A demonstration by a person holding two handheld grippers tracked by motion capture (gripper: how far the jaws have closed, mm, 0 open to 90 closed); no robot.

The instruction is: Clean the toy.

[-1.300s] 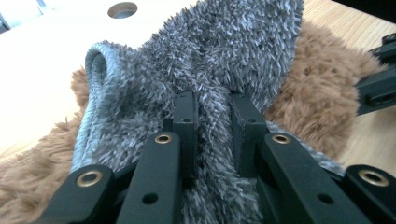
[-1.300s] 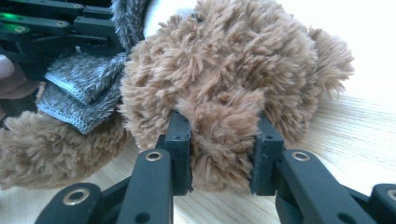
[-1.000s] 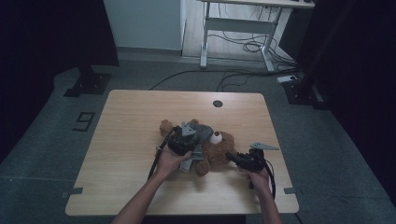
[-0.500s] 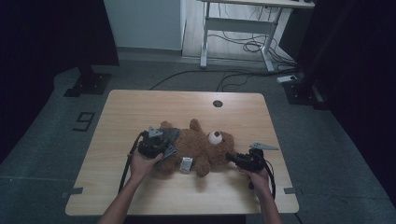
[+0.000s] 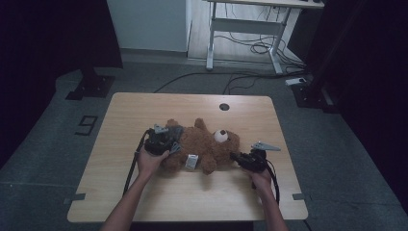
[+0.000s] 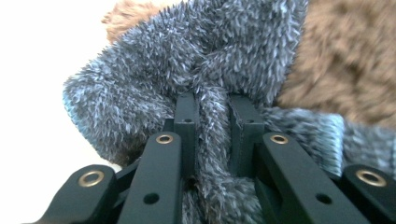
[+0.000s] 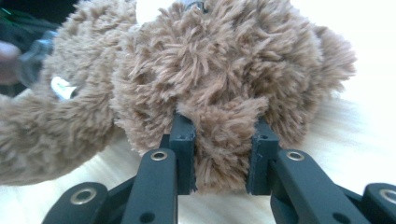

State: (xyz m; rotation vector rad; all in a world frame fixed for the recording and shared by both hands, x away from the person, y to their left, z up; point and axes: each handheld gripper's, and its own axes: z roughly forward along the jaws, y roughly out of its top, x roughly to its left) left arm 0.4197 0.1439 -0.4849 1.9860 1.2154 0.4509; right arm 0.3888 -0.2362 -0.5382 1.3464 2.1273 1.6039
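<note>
Left claw [image 6: 212, 116] pinching grey garment [image 6: 154, 74] (teddy bear [image 5: 207, 144] overhead)

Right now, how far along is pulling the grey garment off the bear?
Done: the grey fuzzy garment is bunched at the bear's leg end, chest and head bare. In hand: left tongs pinch a fold of the grey fabric; right tongs clamp the brown fur at the bear's head end, bracing it. Left: the garment sits against the legs, not yet free on the table.

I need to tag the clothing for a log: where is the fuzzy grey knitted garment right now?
In the high view the fuzzy grey knitted garment sits at the brown plush teddy bear's left end, pinched in the left gripper.
</note>
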